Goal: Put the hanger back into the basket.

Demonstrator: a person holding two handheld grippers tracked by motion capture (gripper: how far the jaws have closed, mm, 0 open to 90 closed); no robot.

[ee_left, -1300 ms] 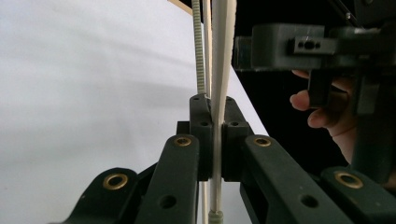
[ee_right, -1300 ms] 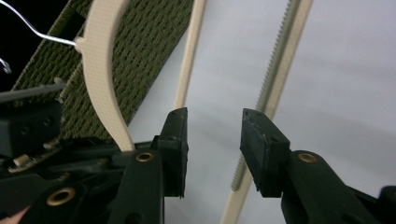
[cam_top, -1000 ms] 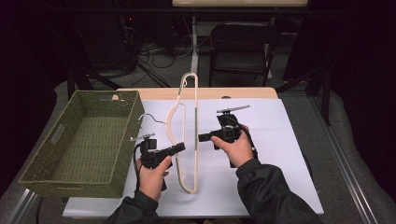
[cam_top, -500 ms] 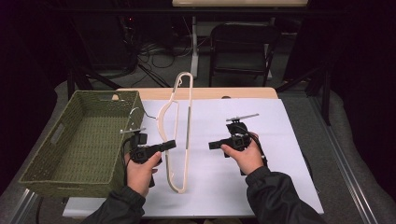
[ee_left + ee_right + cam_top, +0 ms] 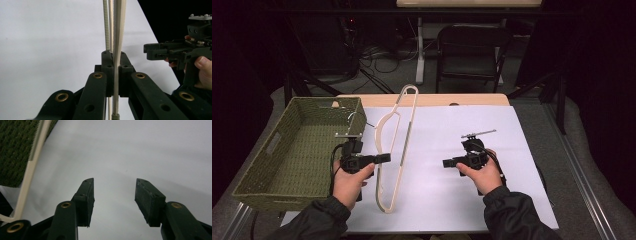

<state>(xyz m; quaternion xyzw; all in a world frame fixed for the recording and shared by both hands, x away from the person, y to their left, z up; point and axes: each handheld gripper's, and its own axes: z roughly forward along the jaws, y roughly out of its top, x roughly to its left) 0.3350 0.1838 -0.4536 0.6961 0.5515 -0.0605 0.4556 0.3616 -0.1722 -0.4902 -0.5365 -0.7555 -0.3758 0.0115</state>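
Note:
A cream plastic hanger [image 5: 403, 145] stands tilted over the white table cover, its hook end far and its lower end near the front edge. My left gripper [image 5: 386, 158] is shut on one thin arm of it. In the left gripper view the pads [image 5: 108, 65] clamp the cream bar of the hanger [image 5: 119, 30]. My right gripper [image 5: 446, 162] hovers to the right, apart from the hanger; its jaws have just been opening. In the right gripper view the right gripper [image 5: 113, 195] stands open with nothing between its jaws, above bare white cover.
A green woven basket [image 5: 277, 145] sits at the table's left, close beside the hanger; its weave [image 5: 15, 150] shows past the hanger's edge [image 5: 30, 170]. The white cover [image 5: 512, 150] spreads right. A dark chair [image 5: 472, 50] stands behind the table.
My left gripper has carried the hanger left toward the basket and a little up. My right gripper has drawn away from the hanger to the right and lower, its jaws wider.

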